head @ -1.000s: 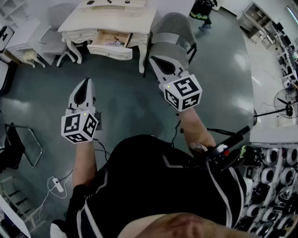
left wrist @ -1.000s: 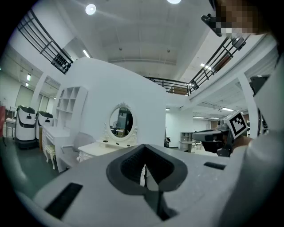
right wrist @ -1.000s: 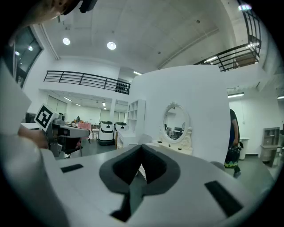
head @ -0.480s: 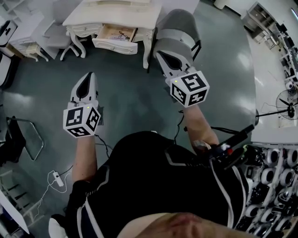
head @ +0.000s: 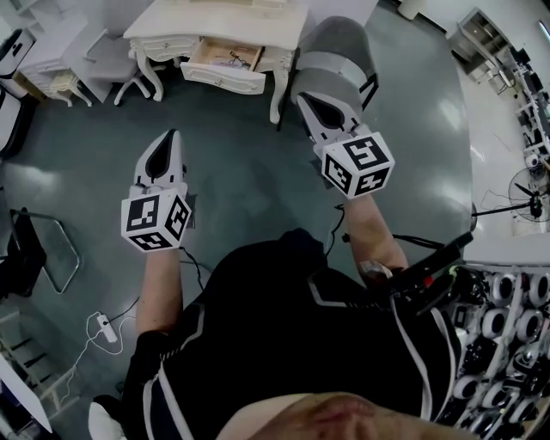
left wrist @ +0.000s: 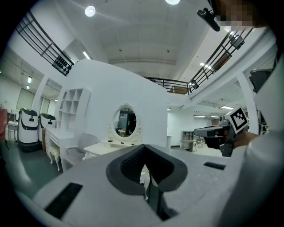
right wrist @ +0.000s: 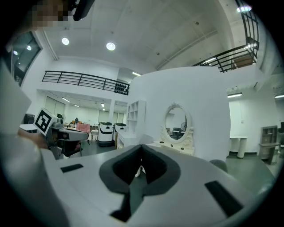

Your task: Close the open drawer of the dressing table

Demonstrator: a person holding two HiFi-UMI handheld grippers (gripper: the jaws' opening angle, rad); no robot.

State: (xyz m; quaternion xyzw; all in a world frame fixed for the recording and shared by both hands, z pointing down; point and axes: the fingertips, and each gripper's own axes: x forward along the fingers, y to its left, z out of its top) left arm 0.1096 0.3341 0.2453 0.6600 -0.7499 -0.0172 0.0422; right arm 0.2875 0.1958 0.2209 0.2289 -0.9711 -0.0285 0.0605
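The cream dressing table [head: 163,24] stands at the top of the head view, far ahead of both grippers. Its drawer [head: 225,65] is pulled out, with small dark items inside. My left gripper [head: 171,135] hangs over the grey floor, shut and holding nothing, well short of the table. Further right, my right gripper [head: 305,97] is shut and empty too, in front of a grey chair [head: 337,50]. The left gripper view shows the table's oval mirror [left wrist: 125,122] beyond the left gripper [left wrist: 143,147]. The right gripper view shows the mirror [right wrist: 176,124] beyond the right gripper [right wrist: 141,147].
The grey chair stands right of the table, and a pale chair [head: 96,62] stands left of it. A black metal-framed seat [head: 34,258] is at the left edge. A power strip [head: 105,330] and cable lie on the floor. Racks of equipment [head: 507,326] line the right side.
The table and its open drawer have slid a little right and up in the head view. Both grippers have shifted slightly the same way and stay shut.
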